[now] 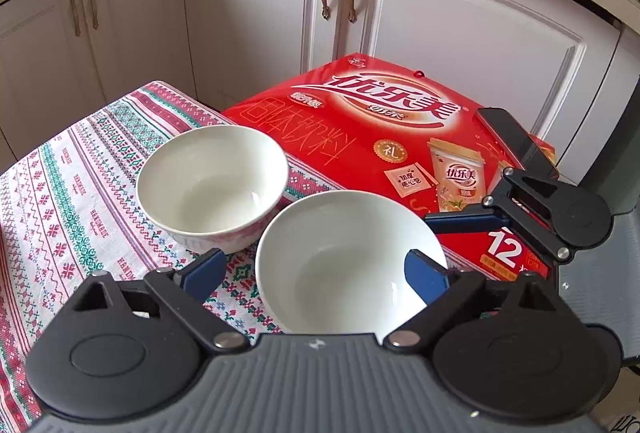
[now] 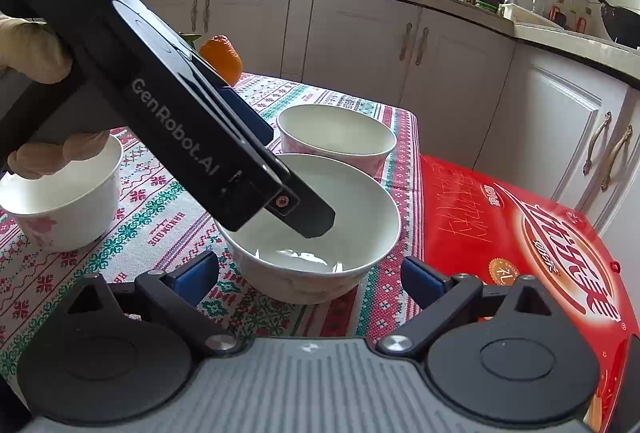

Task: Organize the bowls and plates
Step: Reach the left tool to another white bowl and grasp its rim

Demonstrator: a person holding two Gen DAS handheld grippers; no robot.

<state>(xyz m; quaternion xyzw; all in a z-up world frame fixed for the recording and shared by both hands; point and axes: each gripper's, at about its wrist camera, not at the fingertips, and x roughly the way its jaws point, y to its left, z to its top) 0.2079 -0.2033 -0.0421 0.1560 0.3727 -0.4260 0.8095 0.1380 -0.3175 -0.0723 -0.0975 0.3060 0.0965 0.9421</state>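
Near bowl [image 1: 344, 265] sits lower centre on the patterned cloth [image 1: 72, 193], rim just beside the second bowl [image 1: 212, 185] up-left. Left gripper [image 1: 320, 273] released — one finger over the bowl's hollow, one outside the rim, neither pressing. Right gripper [image 2: 312, 273] likewise spread, empty. Best to pinch the wall squarely, then lift straight — red box [image 1: 380, 129] crowds the right; third bowl [image 2: 60, 193] at left, orange [image 2: 222, 57] behind.
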